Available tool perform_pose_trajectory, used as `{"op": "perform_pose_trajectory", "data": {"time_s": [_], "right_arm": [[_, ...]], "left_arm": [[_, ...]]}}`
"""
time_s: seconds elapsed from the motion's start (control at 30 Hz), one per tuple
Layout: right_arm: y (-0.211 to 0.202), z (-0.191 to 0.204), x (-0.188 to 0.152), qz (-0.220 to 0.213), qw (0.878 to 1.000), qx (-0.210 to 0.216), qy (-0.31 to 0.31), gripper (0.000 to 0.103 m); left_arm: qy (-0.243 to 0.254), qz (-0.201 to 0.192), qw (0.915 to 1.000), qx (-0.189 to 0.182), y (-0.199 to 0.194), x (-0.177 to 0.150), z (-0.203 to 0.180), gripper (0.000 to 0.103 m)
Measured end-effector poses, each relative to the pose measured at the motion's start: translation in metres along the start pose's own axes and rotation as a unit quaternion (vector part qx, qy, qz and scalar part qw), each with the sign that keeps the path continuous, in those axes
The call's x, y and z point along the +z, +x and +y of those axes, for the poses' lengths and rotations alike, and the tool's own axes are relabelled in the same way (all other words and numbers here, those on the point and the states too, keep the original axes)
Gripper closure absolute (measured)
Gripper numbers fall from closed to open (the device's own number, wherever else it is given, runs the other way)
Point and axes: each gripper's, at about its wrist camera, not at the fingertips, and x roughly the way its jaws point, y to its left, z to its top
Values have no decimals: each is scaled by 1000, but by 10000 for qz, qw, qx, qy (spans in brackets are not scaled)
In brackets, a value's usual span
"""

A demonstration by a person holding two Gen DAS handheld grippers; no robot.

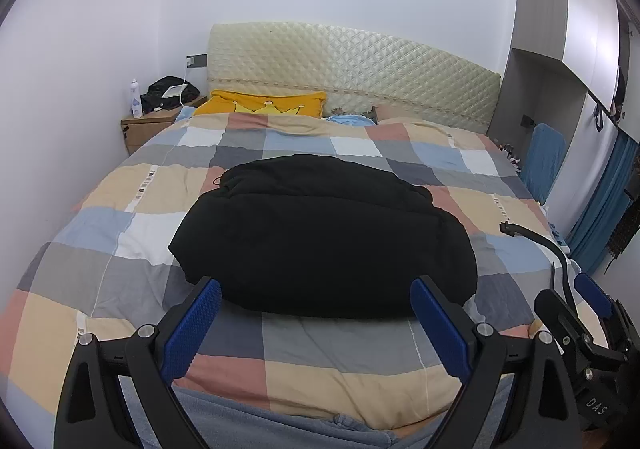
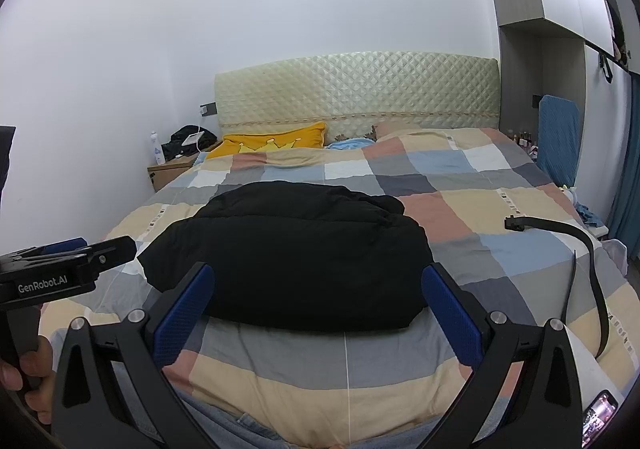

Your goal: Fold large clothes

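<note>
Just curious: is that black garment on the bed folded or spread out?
Folded: the black garment lies as a compact, thick bundle with stacked layers, no sleeves splayed.
</note>
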Motion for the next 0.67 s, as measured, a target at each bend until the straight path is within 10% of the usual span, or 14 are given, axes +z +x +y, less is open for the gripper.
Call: {"op": "perform_pose_trajectory", "data": {"time_s": [0.67], "right_arm": [[-1, -2, 0, -47, 10000, 30, -26, 0]], "left_arm": [[41, -2, 10000, 21, -3, -4, 0, 7]]}}
